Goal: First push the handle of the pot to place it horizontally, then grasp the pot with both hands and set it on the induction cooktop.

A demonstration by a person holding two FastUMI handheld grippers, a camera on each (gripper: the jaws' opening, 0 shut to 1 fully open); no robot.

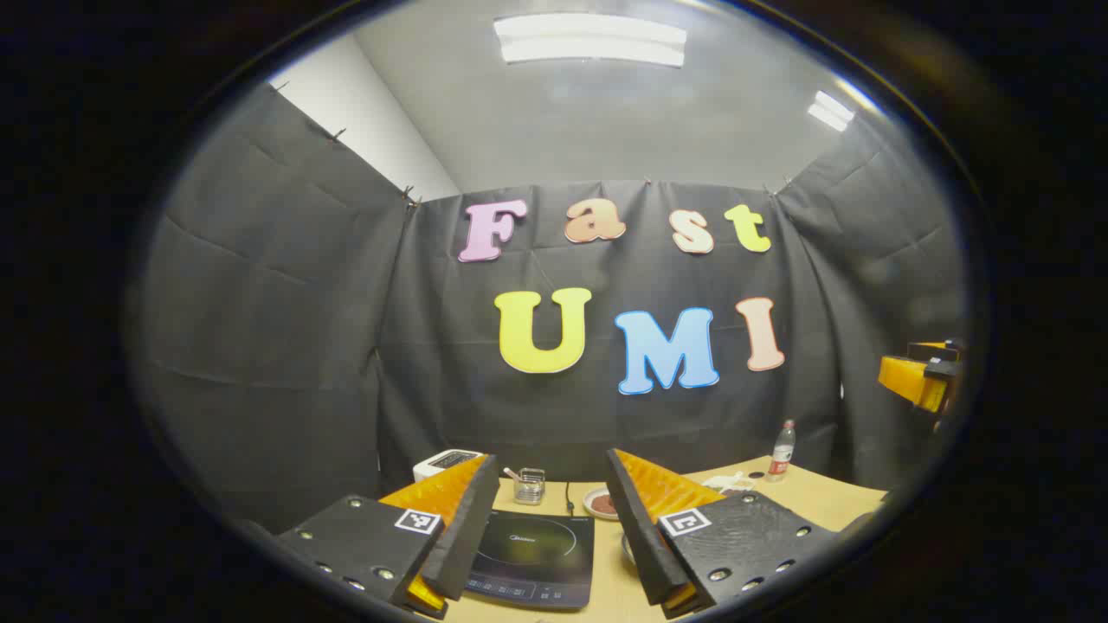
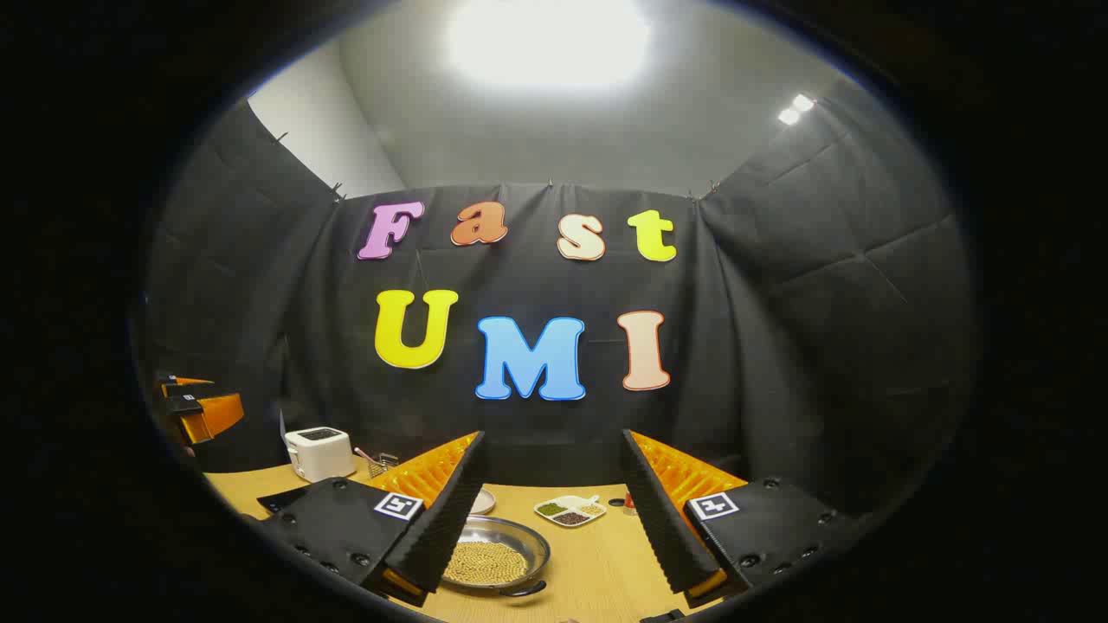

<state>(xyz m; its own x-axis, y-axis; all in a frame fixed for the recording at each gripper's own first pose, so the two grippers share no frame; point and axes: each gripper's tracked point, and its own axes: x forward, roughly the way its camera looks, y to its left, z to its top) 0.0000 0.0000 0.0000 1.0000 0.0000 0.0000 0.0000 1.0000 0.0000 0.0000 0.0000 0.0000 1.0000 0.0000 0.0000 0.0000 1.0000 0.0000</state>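
A shallow metal pot point(image 2: 493, 558) full of small yellow beans sits on the wooden table point(image 2: 597, 571), one dark handle point(image 2: 524, 590) at its near rim. My right gripper point(image 2: 554, 484) is open above and beyond the pot, holding nothing. The black induction cooktop point(image 1: 532, 554) lies on the table below my left gripper point(image 1: 550, 497), which is open and holds nothing. The right gripper point(image 1: 922, 376) also appears at the far right of the left gripper view, and the left gripper point(image 2: 195, 407) at the far left of the right gripper view.
A white toaster point(image 2: 318, 452) and a small wire basket point(image 1: 529, 484) stand at the back of the table. A divided dish of grains point(image 2: 569, 510), a small plate point(image 1: 599, 502) and a plastic bottle point(image 1: 782, 450) also stand there.
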